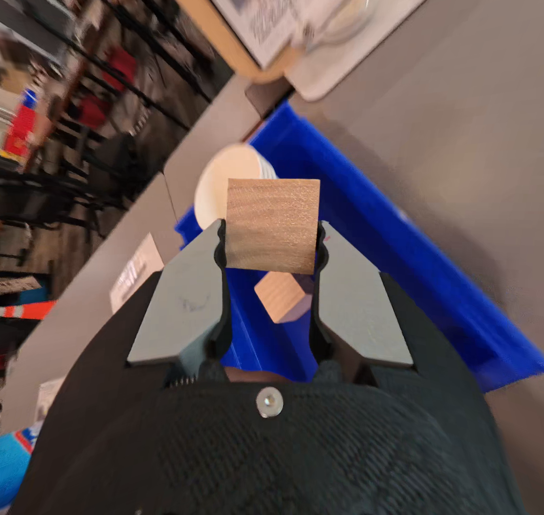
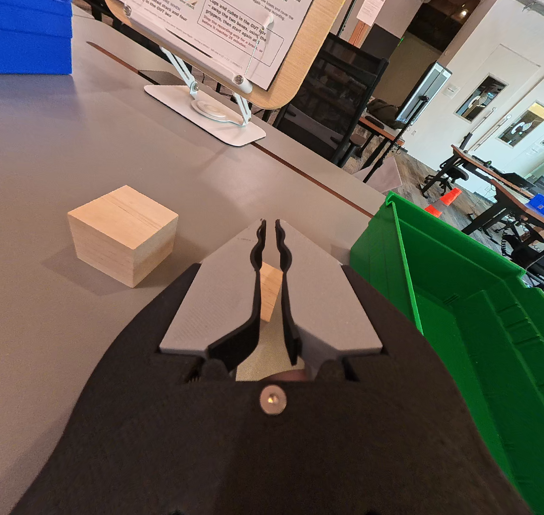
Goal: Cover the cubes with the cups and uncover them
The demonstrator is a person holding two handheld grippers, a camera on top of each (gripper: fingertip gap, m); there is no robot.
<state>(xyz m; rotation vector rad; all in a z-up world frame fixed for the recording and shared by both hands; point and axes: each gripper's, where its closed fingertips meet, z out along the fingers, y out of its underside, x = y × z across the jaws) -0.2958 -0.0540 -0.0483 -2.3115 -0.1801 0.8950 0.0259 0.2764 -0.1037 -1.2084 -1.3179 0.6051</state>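
Here the left claw (image 1: 270, 229) clamps a wooden cube (image 1: 272, 225) at frame centre, both pads pressed on its sides, above the blue bin (image 1: 368, 206) holding another cube (image 1: 279, 297) and stacked cups (image 1: 217, 182). The right claw (image 2: 269, 222) is nearly closed and bare; a third cube (image 2: 122, 234) rests on the worktop (image 2: 88, 135) to its left, apart.

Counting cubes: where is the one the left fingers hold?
Left wrist view, centre: the wooden cube is raised over the blue bin, before the cups.

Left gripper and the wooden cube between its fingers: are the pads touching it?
Touching. In the left wrist view both fingers press the sides of the wooden cube, held above the blue bin.
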